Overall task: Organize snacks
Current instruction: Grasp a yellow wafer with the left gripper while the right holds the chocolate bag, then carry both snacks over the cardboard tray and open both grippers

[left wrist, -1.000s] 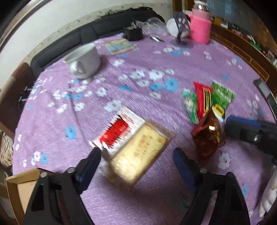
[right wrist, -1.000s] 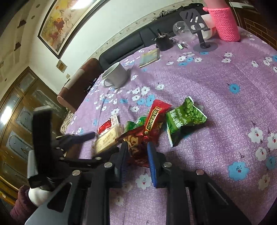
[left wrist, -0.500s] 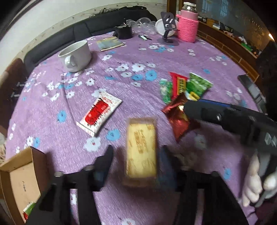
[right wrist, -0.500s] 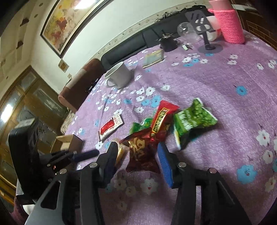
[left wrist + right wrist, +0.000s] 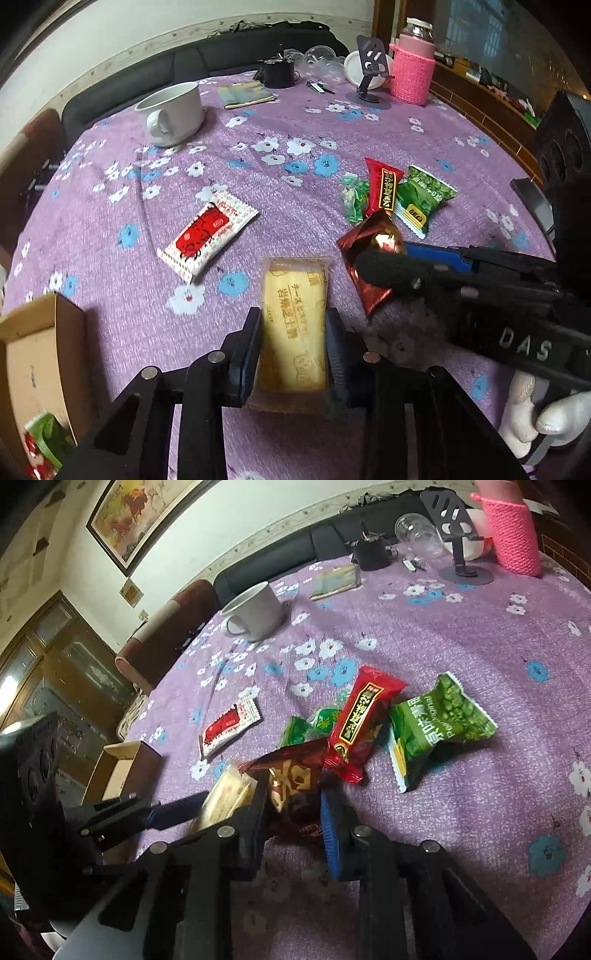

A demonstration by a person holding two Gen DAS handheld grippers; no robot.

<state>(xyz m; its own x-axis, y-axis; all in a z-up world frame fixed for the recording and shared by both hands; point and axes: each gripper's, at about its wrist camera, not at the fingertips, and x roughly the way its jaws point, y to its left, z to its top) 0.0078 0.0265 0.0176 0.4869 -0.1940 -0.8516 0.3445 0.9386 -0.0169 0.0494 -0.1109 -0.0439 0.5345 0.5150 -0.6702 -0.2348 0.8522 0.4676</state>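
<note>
With the left gripper (image 5: pixel 293 343) just clenched on the yellow cheese biscuit pack (image 5: pixel 294 325) between its fingers, and the right gripper (image 5: pixel 295 812) just clenched on the dark red packet (image 5: pixel 291 786), both should lift straight off the desk (image 5: pixel 332 122) before swinging toward the cardboard box (image 5: pixel 33 354).

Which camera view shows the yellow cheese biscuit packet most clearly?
The left wrist view: the yellow cheese biscuit packet faces the camera, print readable, between the left gripper's fingers. The right wrist view shows only its edge, partly hidden.
</note>
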